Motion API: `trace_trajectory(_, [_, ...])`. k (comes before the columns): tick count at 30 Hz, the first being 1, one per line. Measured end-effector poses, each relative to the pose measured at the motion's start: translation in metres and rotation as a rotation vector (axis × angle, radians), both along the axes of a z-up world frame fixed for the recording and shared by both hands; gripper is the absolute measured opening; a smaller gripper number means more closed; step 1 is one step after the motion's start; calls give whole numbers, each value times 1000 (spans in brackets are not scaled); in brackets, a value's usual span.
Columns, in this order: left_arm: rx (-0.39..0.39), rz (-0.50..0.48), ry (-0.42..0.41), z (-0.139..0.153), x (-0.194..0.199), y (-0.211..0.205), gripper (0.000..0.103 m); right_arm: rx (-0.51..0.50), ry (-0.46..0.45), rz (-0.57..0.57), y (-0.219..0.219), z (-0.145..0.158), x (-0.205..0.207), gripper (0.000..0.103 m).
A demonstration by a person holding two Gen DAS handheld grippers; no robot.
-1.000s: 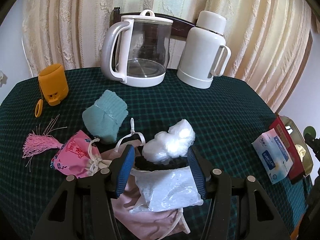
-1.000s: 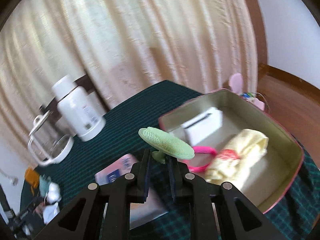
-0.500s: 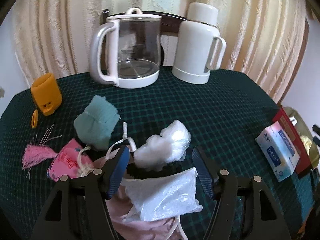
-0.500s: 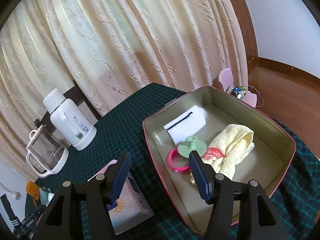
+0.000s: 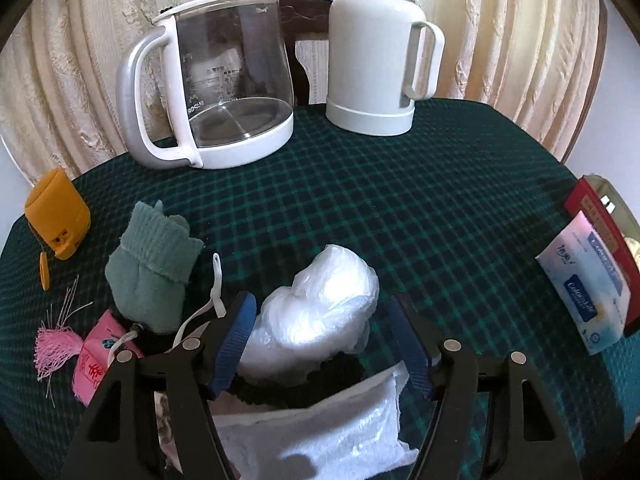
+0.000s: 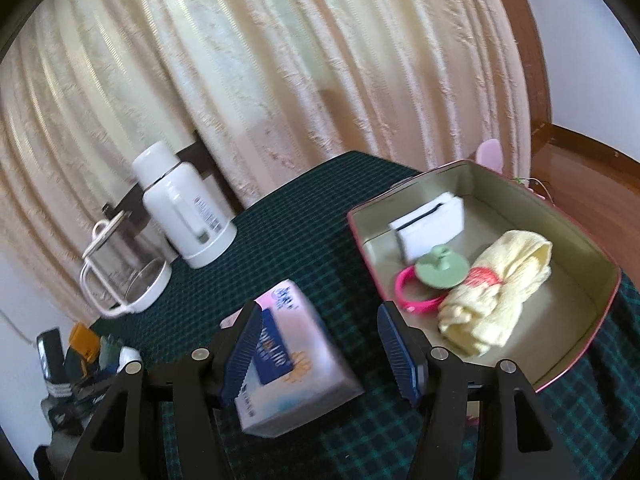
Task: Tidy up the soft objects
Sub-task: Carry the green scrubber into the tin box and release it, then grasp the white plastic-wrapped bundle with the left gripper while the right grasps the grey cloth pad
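On the checked tabletop (image 5: 400,184), right tongs (image 6: 320,350) had just dropped the green scrubber (image 6: 440,266) in the tin (image 6: 560,376), standing apart and empty; left tongs (image 5: 322,344), apart, straddled the plastic bag (image 5: 324,308) next.

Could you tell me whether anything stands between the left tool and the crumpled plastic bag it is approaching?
Nothing visible does: the crumpled plastic bag already sits between the open fingers of the left tool, with only tablecloth around it.

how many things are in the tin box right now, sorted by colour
White: 1, the white pouch
Green: 1, the green silicone brush
Pink: 1, the pink band
Yellow: 1, the yellow cloth
Total: 4, all inside the tin box
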State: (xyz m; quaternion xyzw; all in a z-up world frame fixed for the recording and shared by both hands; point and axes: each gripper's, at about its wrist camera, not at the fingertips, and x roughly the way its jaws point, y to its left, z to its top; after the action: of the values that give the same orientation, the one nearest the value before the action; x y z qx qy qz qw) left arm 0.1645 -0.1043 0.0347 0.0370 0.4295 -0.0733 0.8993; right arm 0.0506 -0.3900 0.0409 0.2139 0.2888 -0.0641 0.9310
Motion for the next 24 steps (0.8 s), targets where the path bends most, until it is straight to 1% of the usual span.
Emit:
trace_trajectory(1, [1,5,-1,0,0,0,58,-6,3,10,3,-1,0,63])
trace_trajectory(2, [-3,8,-3,-1,0,1,51,-8,4,15,5,-1,0,63])
trace_trajectory(5, [-27,10,-12,2,-4,5,48,-2,8,23,9,-3,0,63])
trace_trajectory(9, [-70,12,-60,17,-12,11,47,7,11,33,14,-5,0,63])
trace_trajectory(15, [-133,1,-156,54,-27,18,47,4,7,83,34,-3,1,63])
trace_trajectory(21, [-178,20,-219,84,-38,33,47,-6,8,188,69,-1,6,63])
trace_trajectory(24, [-200,35,-246,96,-46,43,47,-2,25,269,93,-5,12,63])
